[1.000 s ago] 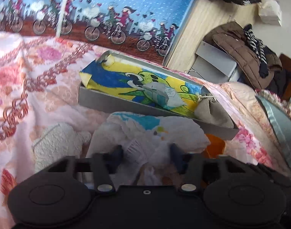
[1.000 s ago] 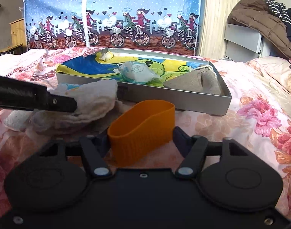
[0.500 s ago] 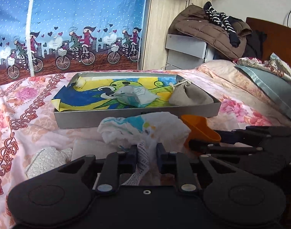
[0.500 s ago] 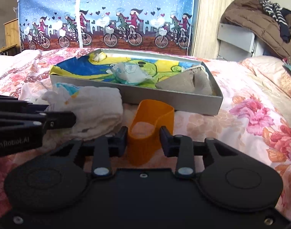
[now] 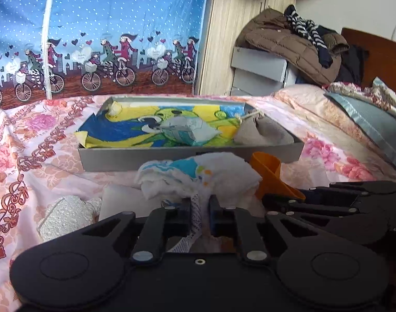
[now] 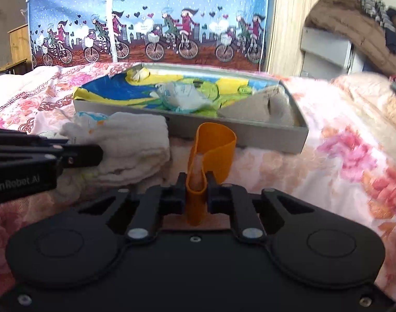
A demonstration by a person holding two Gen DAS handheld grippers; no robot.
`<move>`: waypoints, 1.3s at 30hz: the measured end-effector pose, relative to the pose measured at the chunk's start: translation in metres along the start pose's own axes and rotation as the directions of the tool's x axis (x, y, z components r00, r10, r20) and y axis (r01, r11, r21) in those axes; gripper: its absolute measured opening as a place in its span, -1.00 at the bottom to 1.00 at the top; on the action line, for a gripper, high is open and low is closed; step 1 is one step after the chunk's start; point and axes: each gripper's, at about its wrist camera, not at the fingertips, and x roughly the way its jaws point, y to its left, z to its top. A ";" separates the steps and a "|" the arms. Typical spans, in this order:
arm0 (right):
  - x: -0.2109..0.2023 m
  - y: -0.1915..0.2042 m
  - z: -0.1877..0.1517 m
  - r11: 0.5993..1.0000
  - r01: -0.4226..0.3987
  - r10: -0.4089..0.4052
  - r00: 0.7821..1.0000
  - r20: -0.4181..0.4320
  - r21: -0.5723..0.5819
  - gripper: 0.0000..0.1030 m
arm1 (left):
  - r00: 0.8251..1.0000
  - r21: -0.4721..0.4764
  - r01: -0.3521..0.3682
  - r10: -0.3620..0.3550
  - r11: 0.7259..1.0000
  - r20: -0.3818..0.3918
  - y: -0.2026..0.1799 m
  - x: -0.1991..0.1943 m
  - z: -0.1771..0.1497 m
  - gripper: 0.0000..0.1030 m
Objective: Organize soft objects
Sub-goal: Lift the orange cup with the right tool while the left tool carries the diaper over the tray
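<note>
White cloth (image 5: 198, 175) with blue-and-orange print lies bunched on floral bedspread (image 5: 37, 161), just before grey tray (image 5: 190, 156). Left gripper (image 5: 200, 208) jaws clamped on cloth's near edge, printed label strip hanging between fingers. Orange soft cup (image 6: 213, 150) beside cloth, squashed flat at near end between right gripper (image 6: 196, 189) jaws, pinched tight. Tray holds yellow-blue printed sheet (image 5: 125, 130), crumpled pale wad (image 5: 190, 131), grey drawstring pouch (image 5: 260, 132) at right end. White textured item (image 5: 65, 215) on bedspread left of cloth.
</note>
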 end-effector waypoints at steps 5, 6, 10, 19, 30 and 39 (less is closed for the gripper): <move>-0.016 0.001 0.011 0.998 0.033 -0.028 0.996 0.090 -0.054 -0.87 | 0.996 0.020 -0.026 0.024 0.999 0.092 -0.009 -0.018 0.007 -0.76; -0.019 0.001 0.013 0.998 0.036 -0.030 0.994 0.108 -0.054 -0.87 | 0.994 0.021 -0.030 0.028 0.999 0.107 -0.011 -0.022 0.008 -0.76; -0.029 -0.005 0.021 0.997 0.054 -0.045 0.984 0.170 -0.051 -0.86 | 0.984 0.033 -0.056 0.050 0.998 0.172 -0.016 -0.042 0.017 -0.77; -0.029 -0.020 0.036 0.997 0.066 -0.052 0.968 0.246 -0.049 -0.86 | 0.936 0.040 -0.129 0.108 0.991 0.334 -0.041 -0.071 0.050 -0.77; 0.011 -0.053 0.050 0.983 0.131 -0.092 0.958 0.270 -0.128 -0.86 | 0.916 -0.032 -0.168 0.168 0.985 0.364 -0.043 0.019 0.110 -0.76; 0.047 -0.064 0.050 0.987 0.114 -0.091 0.977 0.192 -0.110 -0.86 | 0.952 -0.176 -0.180 0.216 0.968 0.216 -0.020 0.107 0.118 -0.76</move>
